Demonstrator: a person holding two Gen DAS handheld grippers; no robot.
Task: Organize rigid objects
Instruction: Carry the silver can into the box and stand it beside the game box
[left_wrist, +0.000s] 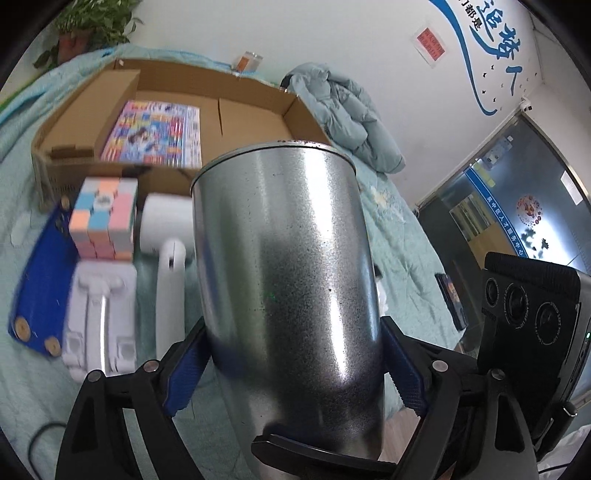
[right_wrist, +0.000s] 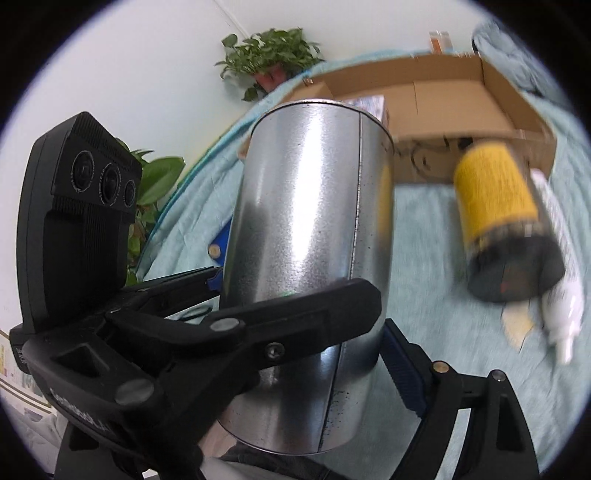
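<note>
Bed (left_wrist: 402, 236) with teal quilt, open cardboard box (left_wrist: 255, 99), blue board (left_wrist: 37, 280), white stand (left_wrist: 98, 317), hairdryer (left_wrist: 168, 258), crumpled jacket (left_wrist: 351, 118), yellow-wrapped jar (right_wrist: 506, 225), white tube (right_wrist: 565, 314)

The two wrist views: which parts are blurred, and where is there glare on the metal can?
Left wrist view: the metal can is sharp, with a bright glare streak down its right side; the cube and white objects at the left are smeared. Right wrist view: the can shows a broad glare band, while the yellow-and-black container and the white bottle are blurred; the fisheye bends the cardboard box.
</note>
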